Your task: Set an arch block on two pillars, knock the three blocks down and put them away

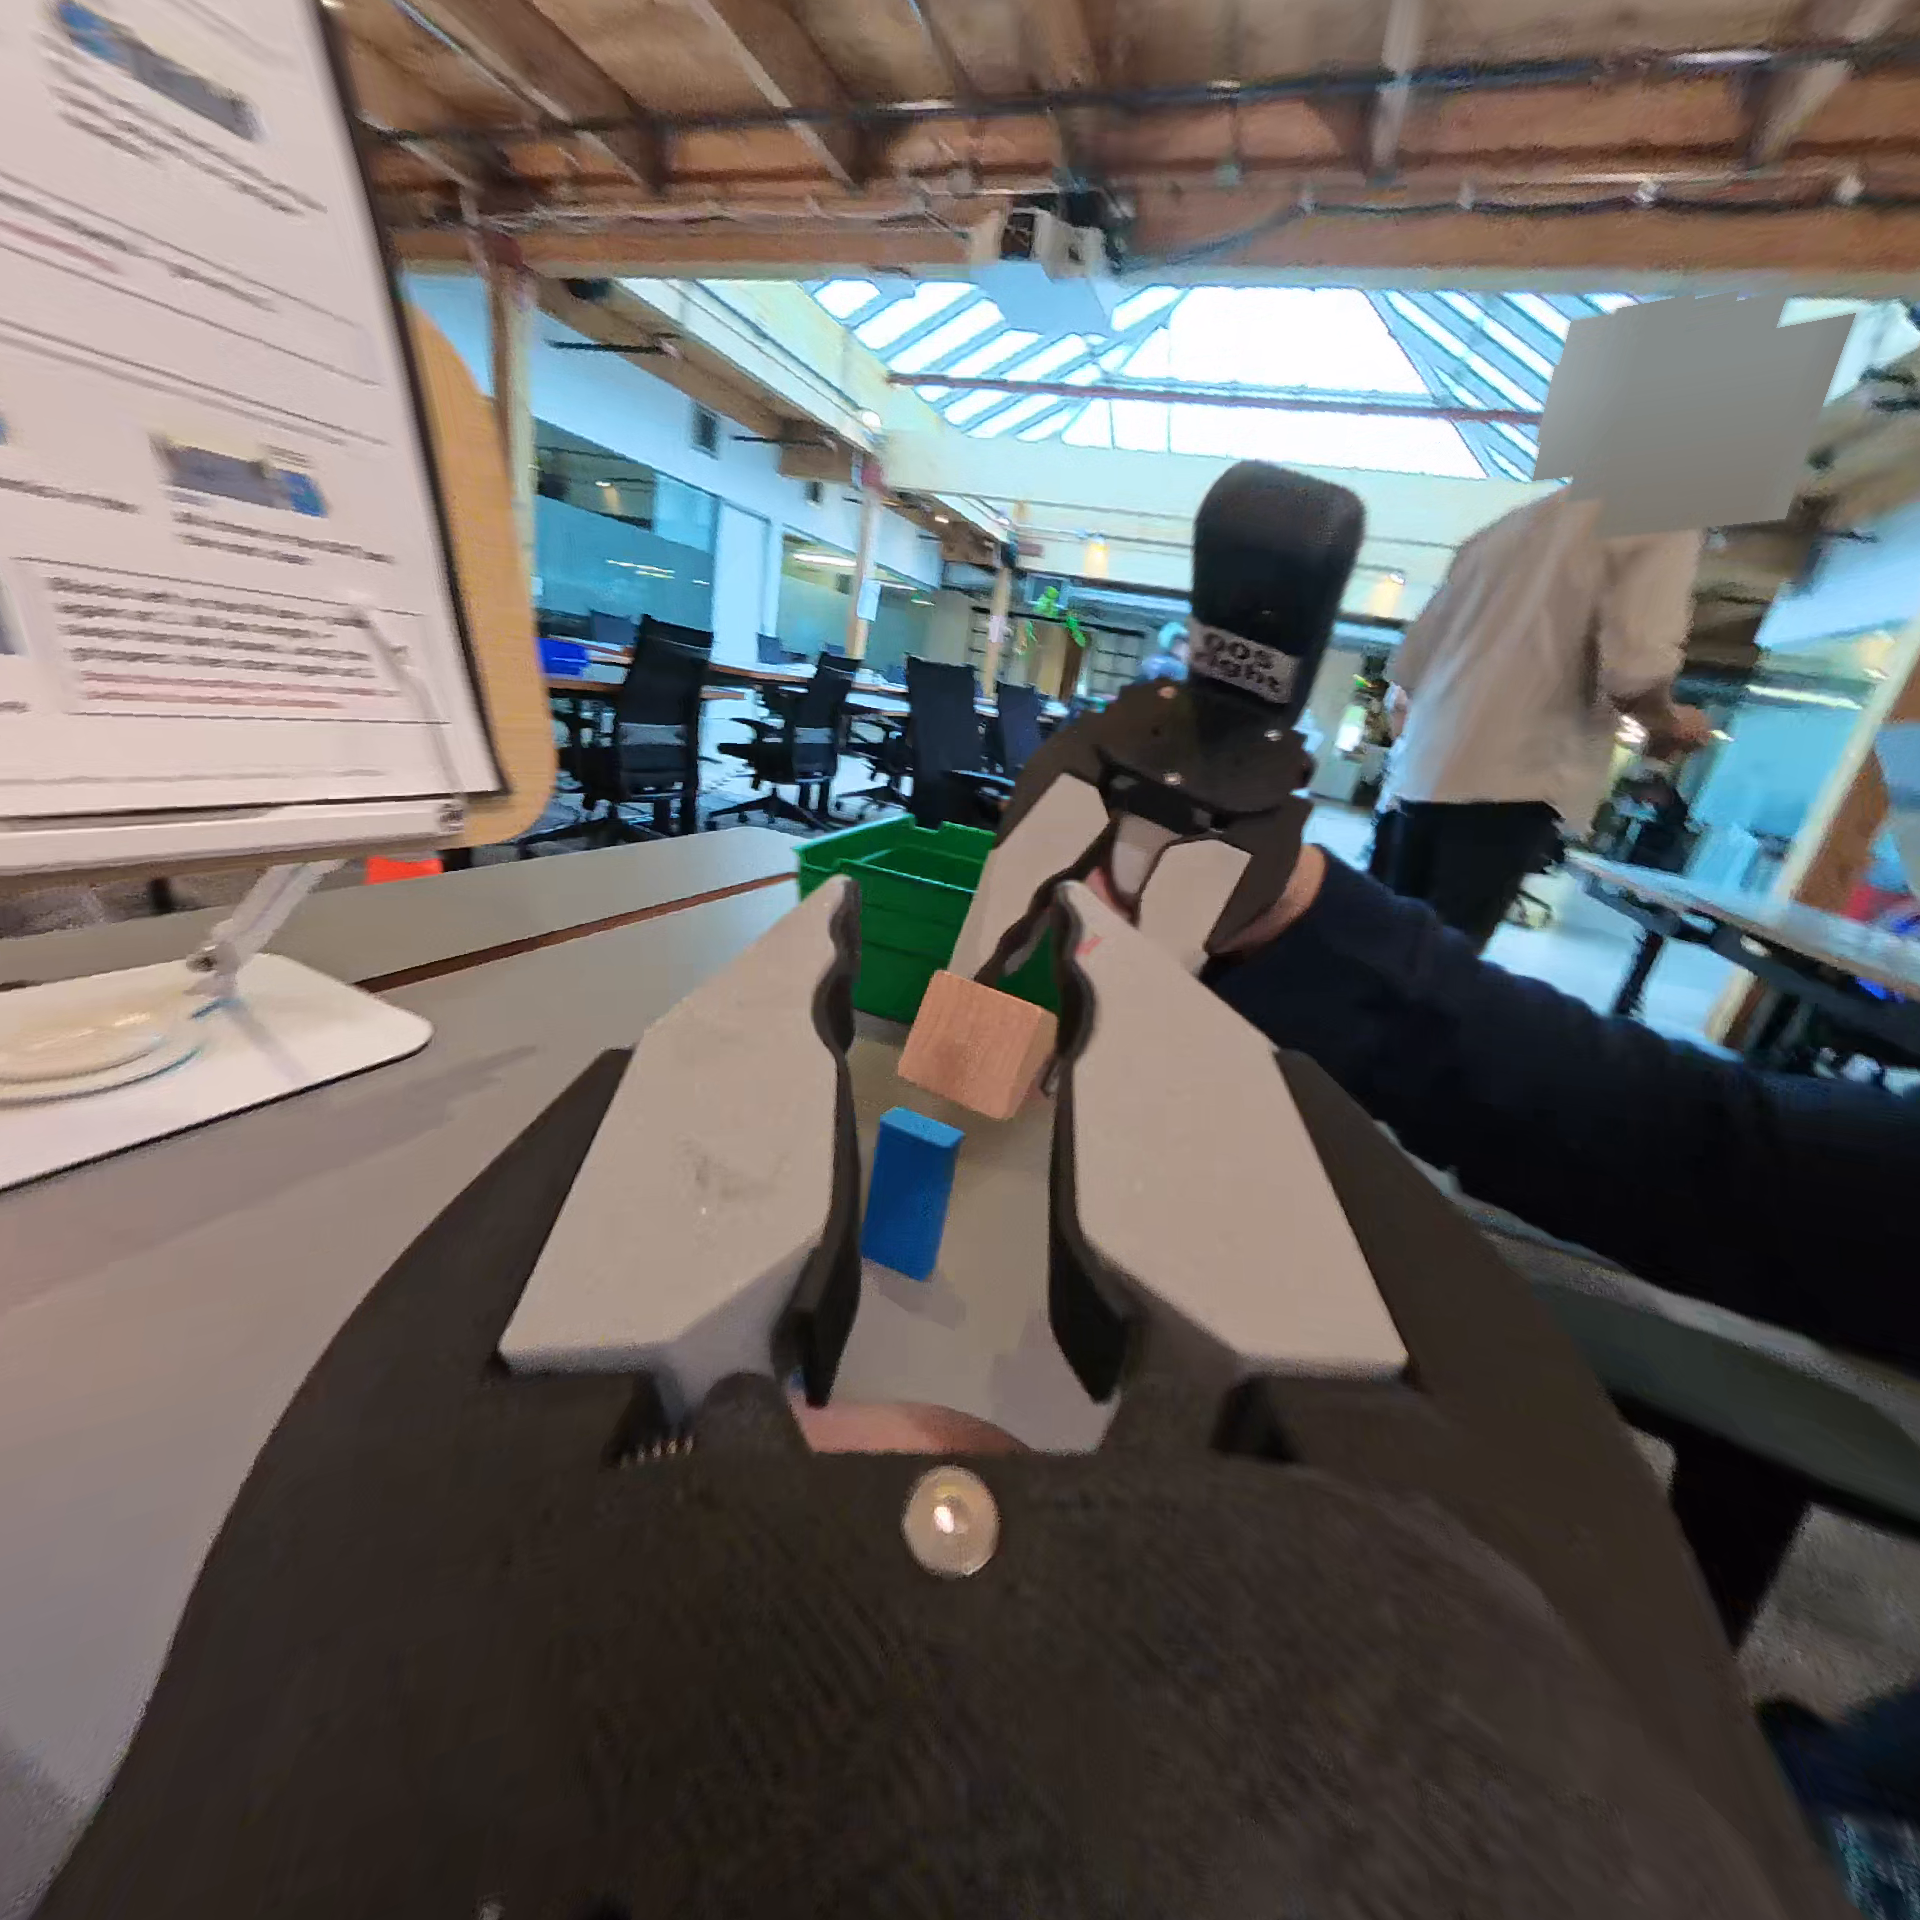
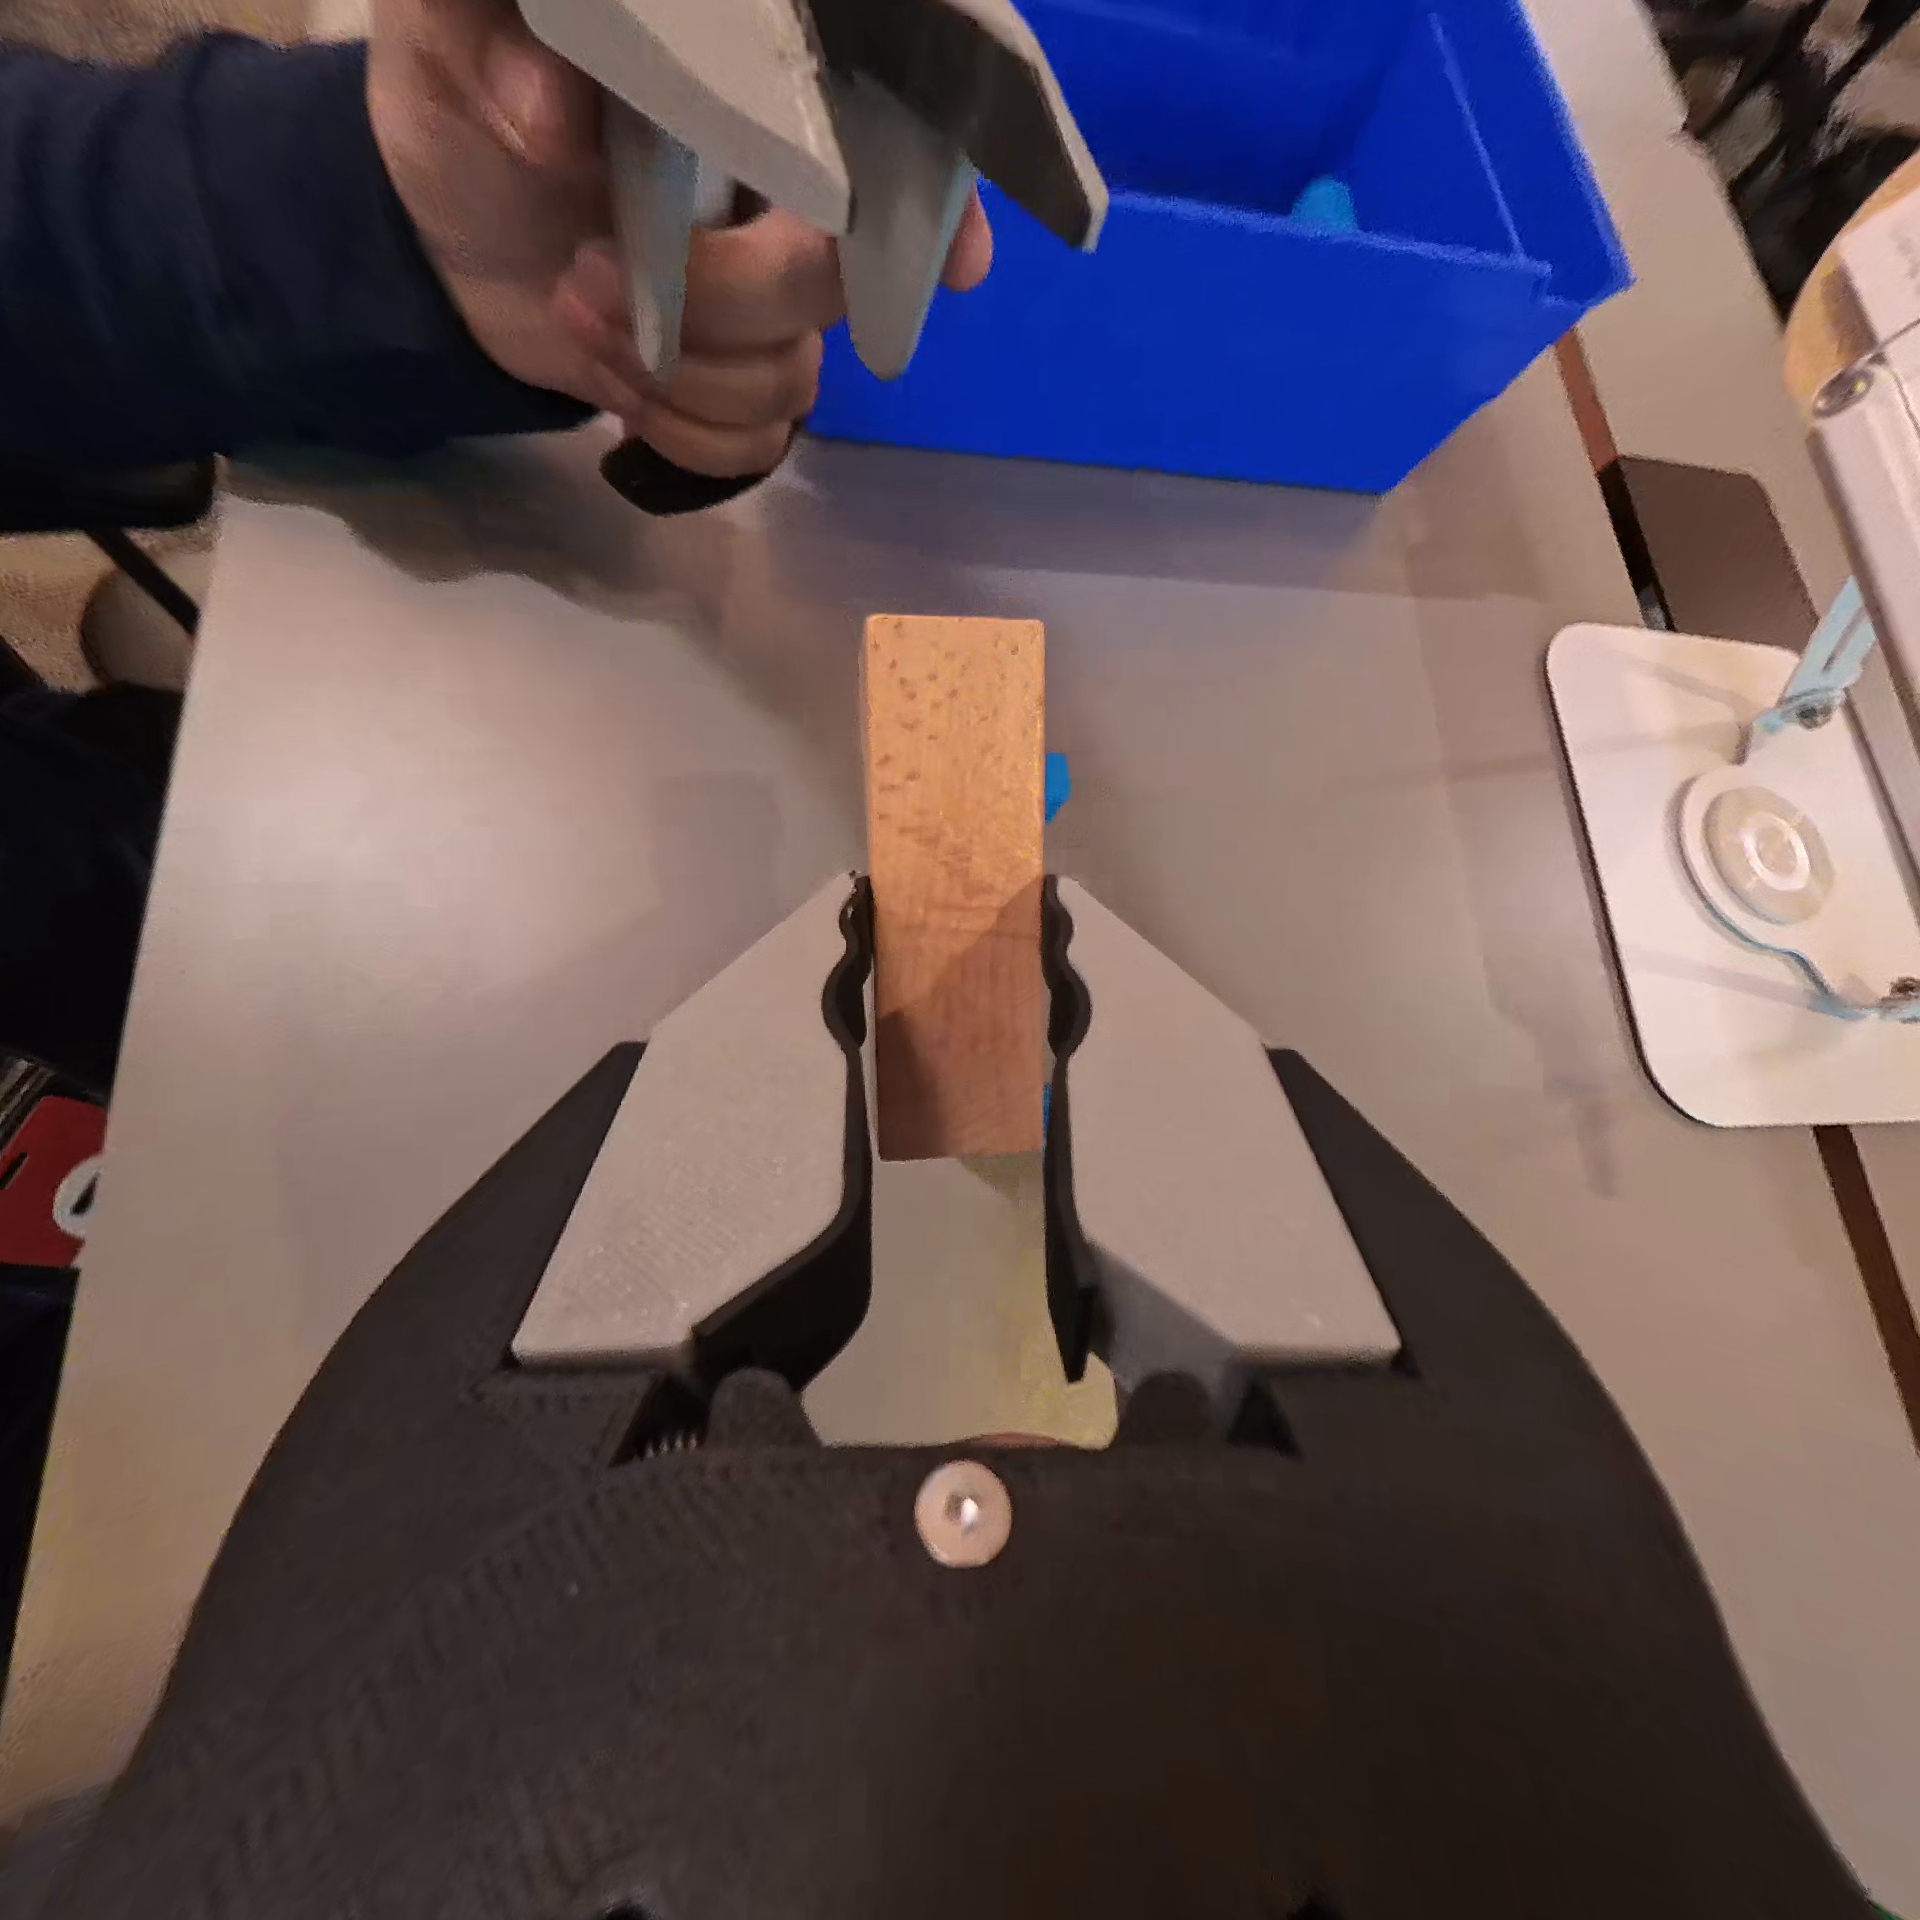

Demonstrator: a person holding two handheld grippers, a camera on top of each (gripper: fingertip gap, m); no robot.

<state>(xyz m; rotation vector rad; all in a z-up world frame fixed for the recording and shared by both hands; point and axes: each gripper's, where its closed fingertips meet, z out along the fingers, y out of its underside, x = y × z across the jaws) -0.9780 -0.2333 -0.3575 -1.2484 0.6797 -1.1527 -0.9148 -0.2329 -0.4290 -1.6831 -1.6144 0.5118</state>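
The long, light brown wooden block (image 2: 956,883) is off the table, clamped in the right gripper (image 2: 954,894). Both black pads (image 2: 850,966) press on its two long sides, and the far half of the block sticks out past the fingertips. In the left wrist view the same block (image 1: 977,1058) shows end-on and tilted, with the right gripper (image 1: 1023,961) coming down onto it from above.

Under the wooden block stands a small blue block (image 1: 909,1190), upright on the grey table (image 1: 520,1039). From the right wrist view only a tiny bit of blue (image 2: 1057,784) peeks out on the block's right side, so can't tell if the two touch.

The left gripper (image 1: 956,904) is apart, w/ nothing between its fingers; the blue block sits farther off, seen through the gap. In the right wrist view it (image 2: 774,364) hangs at the far left, held by a hand (image 2: 623,260) in a dark blue sleeve.

A blue plastic bin (image 2: 1195,343) sits at the far side of the table in the right wrist view. A green plastic bin (image 1: 904,904) sits behind the blocks in the left wrist view. A white stand (image 2: 1714,862) w/ a paper sheet (image 1: 187,416) is on the table's edge. Far back are office chairs (image 1: 665,717) & a person in a white top (image 1: 1538,665).
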